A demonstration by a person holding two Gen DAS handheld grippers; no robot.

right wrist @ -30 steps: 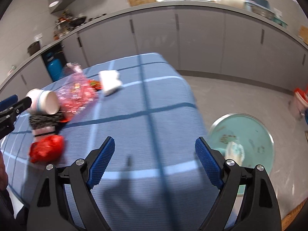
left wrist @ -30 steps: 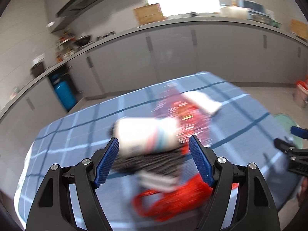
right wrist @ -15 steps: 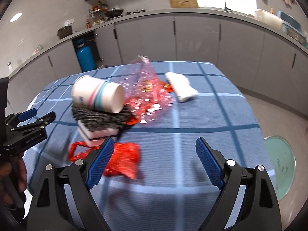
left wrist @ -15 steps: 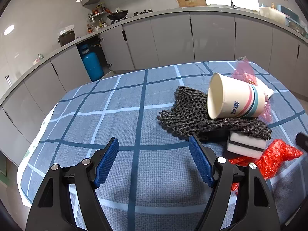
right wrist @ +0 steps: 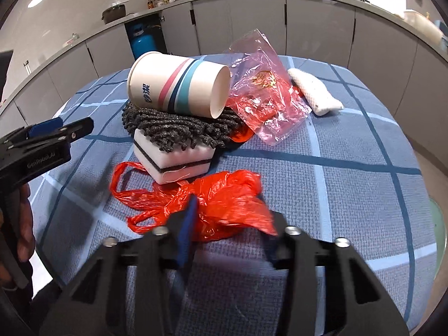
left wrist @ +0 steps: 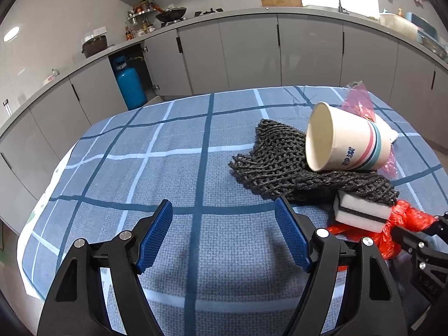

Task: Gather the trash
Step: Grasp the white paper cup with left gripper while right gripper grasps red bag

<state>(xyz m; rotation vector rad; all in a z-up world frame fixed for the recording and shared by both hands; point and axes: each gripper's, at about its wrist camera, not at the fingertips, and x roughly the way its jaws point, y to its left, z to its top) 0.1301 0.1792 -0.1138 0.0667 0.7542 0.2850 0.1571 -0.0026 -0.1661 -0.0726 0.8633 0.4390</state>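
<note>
A crumpled red plastic bag (right wrist: 224,196) lies on the blue checked tablecloth (left wrist: 140,168), and my right gripper (right wrist: 232,218) is closing its jaws on it, the pads pinching the plastic. Behind it a white sponge (right wrist: 179,165) sits under a dark knitted cloth (right wrist: 173,134), with a striped paper cup (right wrist: 176,86) lying on its side on top. A pink clear wrapper (right wrist: 260,92) and a white rag (right wrist: 313,92) lie further back. My left gripper (left wrist: 224,218) hovers open over bare cloth, left of the pile, with nothing between its fingers.
Grey kitchen cabinets ring the table, with a blue gas cylinder (left wrist: 130,86) in an open one. A green basin (right wrist: 438,218) stands on the floor past the table's right edge. A hand (right wrist: 25,224) holds the left gripper at the near left.
The right gripper swung from the table's bare right side to the pile and closed on the red bag. The left gripper moved off the cup to bare cloth and then held still.
</note>
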